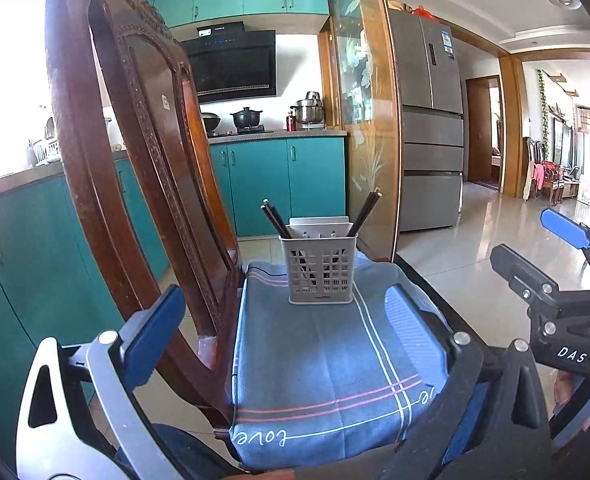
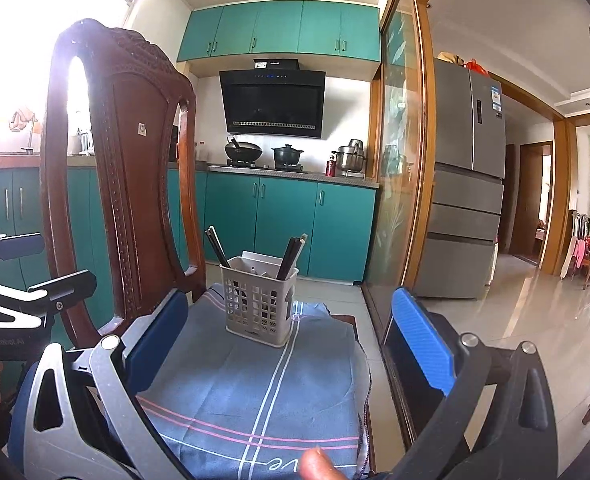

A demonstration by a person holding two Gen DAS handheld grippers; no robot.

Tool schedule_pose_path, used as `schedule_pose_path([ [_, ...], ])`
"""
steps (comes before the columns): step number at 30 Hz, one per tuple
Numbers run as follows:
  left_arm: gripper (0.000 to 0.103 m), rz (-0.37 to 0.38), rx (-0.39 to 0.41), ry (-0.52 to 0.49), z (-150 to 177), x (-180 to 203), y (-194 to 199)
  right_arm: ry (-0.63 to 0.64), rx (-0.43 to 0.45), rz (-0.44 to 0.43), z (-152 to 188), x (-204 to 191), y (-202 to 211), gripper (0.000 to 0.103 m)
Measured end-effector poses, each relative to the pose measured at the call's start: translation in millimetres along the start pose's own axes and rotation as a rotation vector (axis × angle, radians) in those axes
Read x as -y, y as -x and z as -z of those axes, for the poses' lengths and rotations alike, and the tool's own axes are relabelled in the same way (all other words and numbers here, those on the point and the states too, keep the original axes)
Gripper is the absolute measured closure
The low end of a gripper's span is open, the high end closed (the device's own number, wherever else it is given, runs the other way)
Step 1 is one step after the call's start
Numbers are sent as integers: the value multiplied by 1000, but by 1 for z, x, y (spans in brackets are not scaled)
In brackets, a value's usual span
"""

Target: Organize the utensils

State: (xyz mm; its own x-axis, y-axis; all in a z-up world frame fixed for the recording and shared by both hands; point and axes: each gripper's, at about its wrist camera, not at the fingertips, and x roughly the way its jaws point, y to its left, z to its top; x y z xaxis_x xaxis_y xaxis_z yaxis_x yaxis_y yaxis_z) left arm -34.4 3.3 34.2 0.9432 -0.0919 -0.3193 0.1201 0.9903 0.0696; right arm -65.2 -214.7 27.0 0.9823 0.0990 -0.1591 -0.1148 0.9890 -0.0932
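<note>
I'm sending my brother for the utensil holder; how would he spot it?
Find the wooden chair with the blue cloth over its seat. On the cloth stands a grey basket with grid sides, dark chopsticks sticking out of it.

A grey slotted plastic utensil basket (image 1: 321, 270) (image 2: 259, 301) stands upright on a blue striped cloth (image 1: 327, 364) (image 2: 255, 392) covering the seat of a carved brown wooden chair (image 1: 135, 160) (image 2: 123, 168). Two bundles of dark chopsticks (image 1: 275, 220) (image 2: 217, 247) lean inside the basket, one left, one right. The chair's back rises left of the basket; teal kitchen cabinets (image 1: 287, 182) (image 2: 291, 228) stand well behind it.
</note>
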Motion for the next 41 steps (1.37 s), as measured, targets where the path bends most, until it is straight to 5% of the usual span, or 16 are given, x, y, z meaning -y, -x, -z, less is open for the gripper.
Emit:
schedule_pose_path([
  [33, 4, 20, -4, -11, 3, 6, -3, 8, -9, -2, 3, -6, 0, 3],
  [38, 4, 33, -74, 15, 5, 4, -16, -20, -38, -14, 7, -4, -7, 3],
  [41, 4, 45, -155, 38, 7, 1, -31, -38, -168, 17, 18, 2, -37, 3],
])
